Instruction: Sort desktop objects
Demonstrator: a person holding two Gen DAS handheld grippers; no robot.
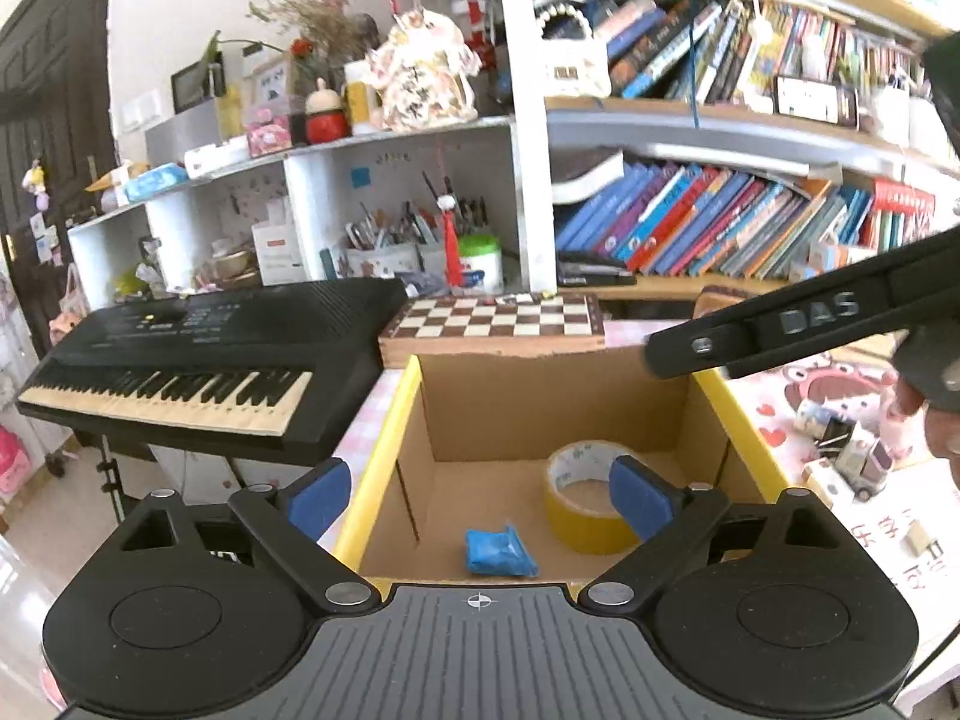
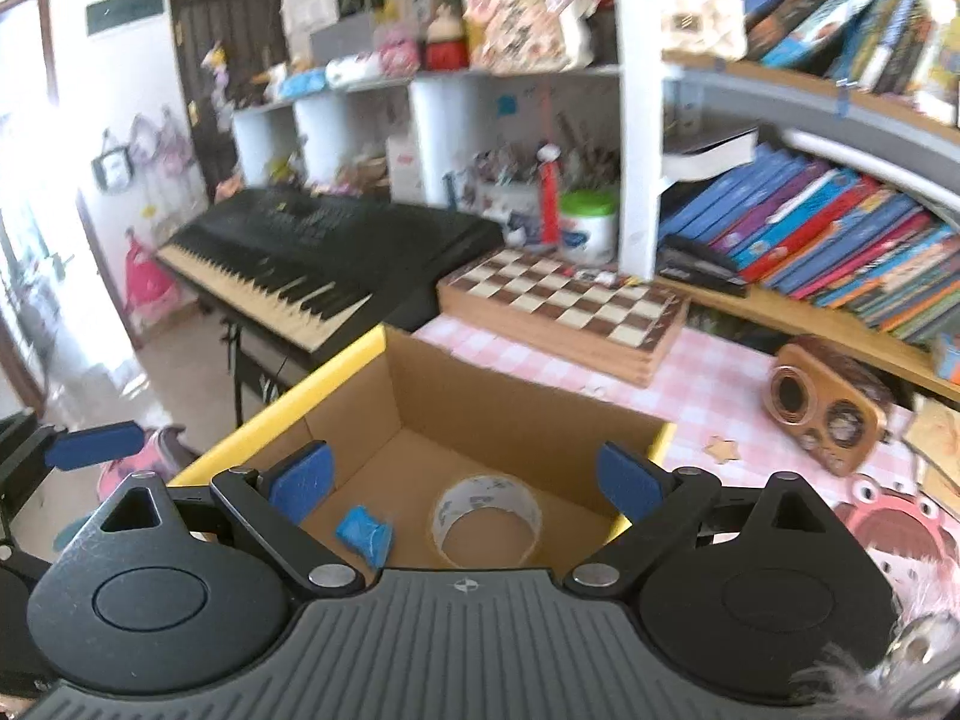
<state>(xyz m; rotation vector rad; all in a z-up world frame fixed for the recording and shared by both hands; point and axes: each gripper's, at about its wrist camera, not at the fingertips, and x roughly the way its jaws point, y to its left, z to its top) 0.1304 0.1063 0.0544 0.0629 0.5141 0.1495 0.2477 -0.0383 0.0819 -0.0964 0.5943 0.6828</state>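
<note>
Left wrist view shows the left gripper [image 1: 477, 495] with its fingers spread wide and empty above the cardboard box [image 1: 744, 420], where a roll of yellow tape [image 1: 585, 501] and a crumpled blue packet [image 1: 499, 551] lie apart on the floor, apparently dropped there as sorted. Right wrist view has the right gripper [image 2: 465, 483] equally open and empty over the same box, while small clutter [image 1: 852, 456] remains on the pink worktop [image 2: 708, 378] beside it, likely next to sort.

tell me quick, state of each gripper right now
left gripper: open, holding nothing, above the cardboard box
right gripper: open, holding nothing, above the same box
</note>
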